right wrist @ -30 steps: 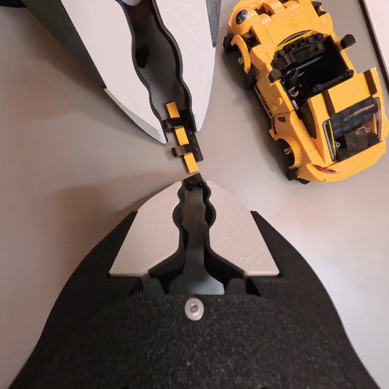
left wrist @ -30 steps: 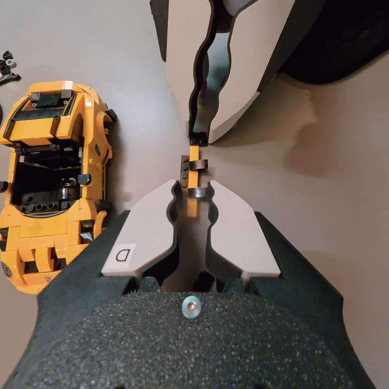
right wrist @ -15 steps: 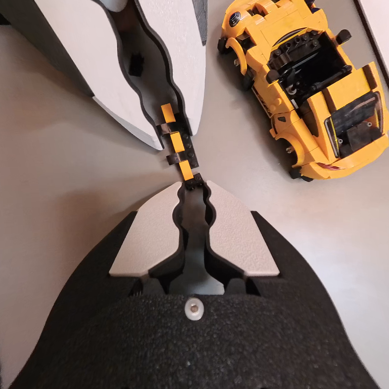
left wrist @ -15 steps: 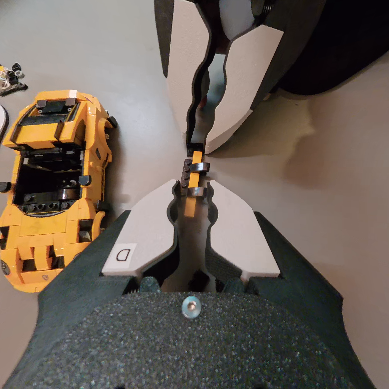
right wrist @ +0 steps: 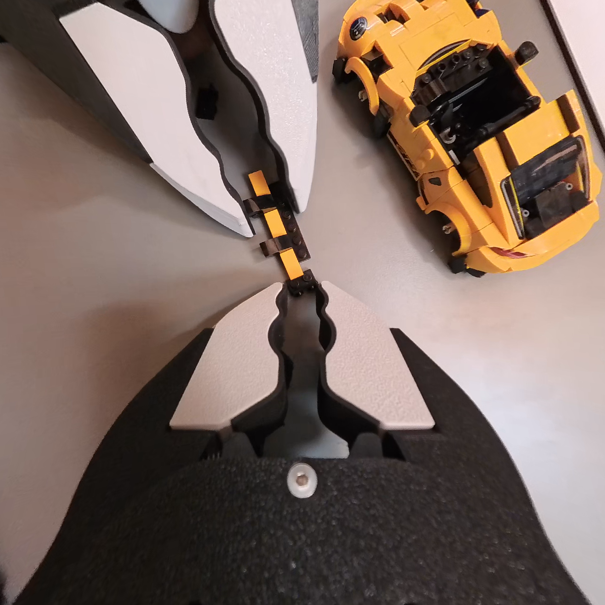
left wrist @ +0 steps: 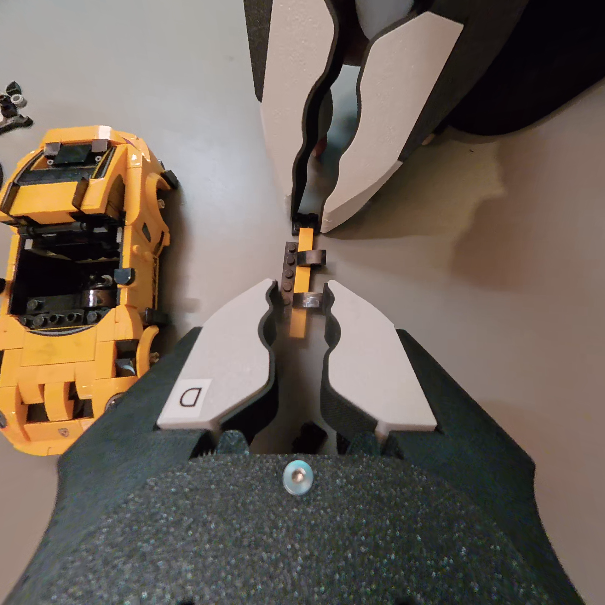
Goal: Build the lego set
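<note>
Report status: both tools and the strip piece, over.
Left tool shut on orange-and-black strip. Right tool shut on small black brick, pressed at strip's far end. Yellow car off to the side, nothing in the way.

Strip assembly (left wrist: pixel 302 271): orange tiles, black studded plate, glossy black clips. Small plate (right wrist: pixel 302 282): black. Lego car (right wrist: pixel 471 137): yellow-orange body, black interior. Gripper fingers (left wrist: pixel 235 357): off-white, black-edged. Table (left wrist: pixel 491 327): plain grey.

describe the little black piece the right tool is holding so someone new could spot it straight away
Start at the yellow car on the grey table, then look left to where two tools meet tip to tip. The small black plate sits pinched in the right tool, touching the strip's end; unlike that orange-topped strip, it is short and all black.
</note>
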Tool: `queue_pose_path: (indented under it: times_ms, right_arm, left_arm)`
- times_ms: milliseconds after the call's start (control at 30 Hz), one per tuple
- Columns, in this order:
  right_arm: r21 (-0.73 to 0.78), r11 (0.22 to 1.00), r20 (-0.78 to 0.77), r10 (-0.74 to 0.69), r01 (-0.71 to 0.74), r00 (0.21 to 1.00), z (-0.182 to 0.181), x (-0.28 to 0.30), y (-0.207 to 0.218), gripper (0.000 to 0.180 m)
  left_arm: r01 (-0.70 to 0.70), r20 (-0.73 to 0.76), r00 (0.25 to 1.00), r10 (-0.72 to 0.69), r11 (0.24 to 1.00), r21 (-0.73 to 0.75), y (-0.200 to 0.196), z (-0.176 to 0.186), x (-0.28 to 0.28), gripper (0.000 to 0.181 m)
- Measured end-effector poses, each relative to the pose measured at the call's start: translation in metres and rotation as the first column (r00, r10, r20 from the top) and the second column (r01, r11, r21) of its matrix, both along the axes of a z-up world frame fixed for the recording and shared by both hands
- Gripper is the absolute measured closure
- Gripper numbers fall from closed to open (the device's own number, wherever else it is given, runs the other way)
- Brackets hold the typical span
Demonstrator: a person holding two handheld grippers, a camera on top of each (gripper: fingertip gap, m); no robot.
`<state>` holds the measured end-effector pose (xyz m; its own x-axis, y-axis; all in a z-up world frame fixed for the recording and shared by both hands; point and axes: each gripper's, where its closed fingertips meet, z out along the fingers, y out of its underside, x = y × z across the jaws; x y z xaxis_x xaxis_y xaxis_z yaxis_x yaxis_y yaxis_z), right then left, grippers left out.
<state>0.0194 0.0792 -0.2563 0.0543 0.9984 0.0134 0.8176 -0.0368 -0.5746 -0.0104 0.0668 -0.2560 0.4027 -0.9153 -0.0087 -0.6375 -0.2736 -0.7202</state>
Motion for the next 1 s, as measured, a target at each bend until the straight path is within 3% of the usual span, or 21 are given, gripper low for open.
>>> queue_pose_path:
  times_ms: [300,633,1000]
  right_arm:
    - [-0.002,1.0,-0.001,0.003,-0.003,1.0,0.0,0.0,0.0,0.164]
    - [-0.007,1.0,-0.002,-0.002,0.002,1.0,0.0,0.0,0.0,0.164]
    - [-0.01,1.0,0.002,-0.026,0.026,1.0,0.0,-0.003,-0.001,0.164]
  left_arm:
    - [-0.02,0.016,1.0,0.021,0.999,-0.049,0.0,-0.001,-0.001,0.152]
    - [-0.018,-0.027,0.999,0.018,1.0,0.009,0.002,0.0,-0.004,0.157]
    - [-0.024,0.047,0.999,0.024,1.0,-0.002,0.001,0.01,-0.001,0.157]
